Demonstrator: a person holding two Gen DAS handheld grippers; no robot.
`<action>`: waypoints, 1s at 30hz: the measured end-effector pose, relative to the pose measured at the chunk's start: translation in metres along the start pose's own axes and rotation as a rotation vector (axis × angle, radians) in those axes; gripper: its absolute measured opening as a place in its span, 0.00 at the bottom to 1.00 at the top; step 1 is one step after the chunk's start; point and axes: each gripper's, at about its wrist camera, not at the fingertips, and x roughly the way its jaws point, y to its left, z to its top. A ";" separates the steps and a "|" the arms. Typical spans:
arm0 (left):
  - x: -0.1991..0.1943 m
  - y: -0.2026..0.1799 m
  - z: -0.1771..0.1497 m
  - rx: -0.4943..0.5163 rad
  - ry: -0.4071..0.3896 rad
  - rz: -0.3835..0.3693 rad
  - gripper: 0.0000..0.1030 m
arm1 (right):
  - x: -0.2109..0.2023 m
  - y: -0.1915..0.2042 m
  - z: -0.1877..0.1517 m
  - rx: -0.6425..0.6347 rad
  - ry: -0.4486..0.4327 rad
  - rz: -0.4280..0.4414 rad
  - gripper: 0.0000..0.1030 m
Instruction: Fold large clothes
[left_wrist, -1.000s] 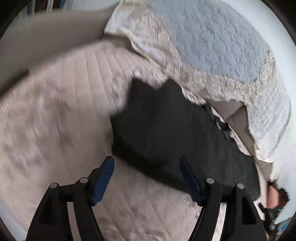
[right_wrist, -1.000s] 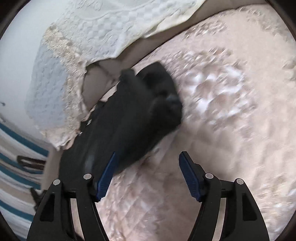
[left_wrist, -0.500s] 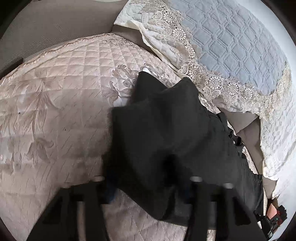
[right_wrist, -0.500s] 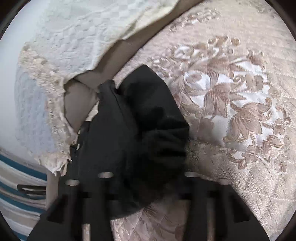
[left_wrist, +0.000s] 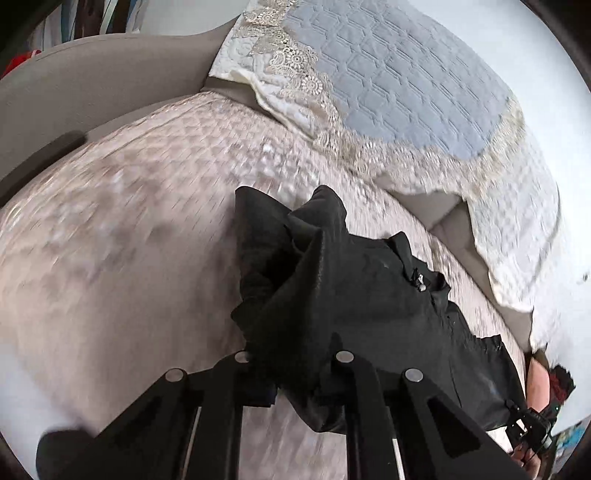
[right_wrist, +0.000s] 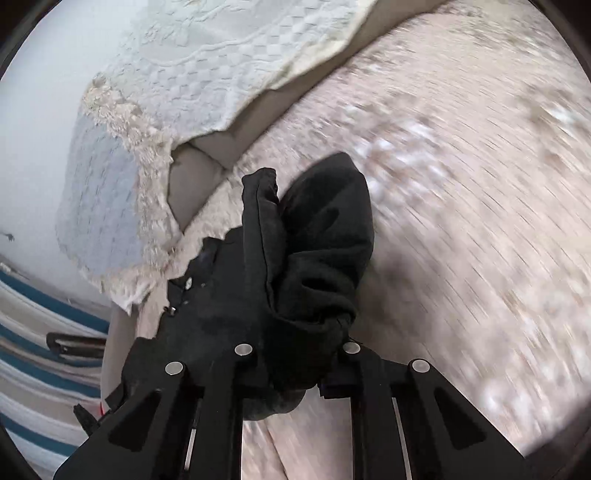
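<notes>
A black garment (left_wrist: 354, 302) lies bunched on a pink quilted bedspread (left_wrist: 129, 229). My left gripper (left_wrist: 295, 384) has its jaws closing on a fold at the garment's near edge, and the cloth is gathered between the pads and lifts off the bed. In the right wrist view the same black garment (right_wrist: 295, 266) is crumpled upward. My right gripper (right_wrist: 295, 380) is closing on its near edge too, with cloth pinched between the jaws. Black fabric hides both sets of fingertips.
A blue-grey quilted pillow with lace trim (left_wrist: 399, 96) and a cream textured pillow (right_wrist: 229, 62) lie at the head of the bed. Part of the other gripper and a hand (left_wrist: 539, 406) show at lower right. A striped rug (right_wrist: 33, 343) lies beside the bed.
Both grippers went from wide open in front of the garment to closed over its near edge. The cloth has since been pulled up and bunched, and both views have shifted.
</notes>
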 end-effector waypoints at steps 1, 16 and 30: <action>-0.004 0.003 -0.010 0.006 0.007 0.001 0.13 | -0.004 -0.006 -0.006 0.005 0.004 -0.010 0.15; -0.043 0.017 -0.023 0.020 0.002 0.132 0.41 | -0.040 0.019 -0.025 -0.283 -0.077 -0.249 0.47; 0.082 -0.044 0.062 0.189 0.121 0.112 0.62 | 0.059 0.066 0.051 -0.495 0.018 -0.290 0.53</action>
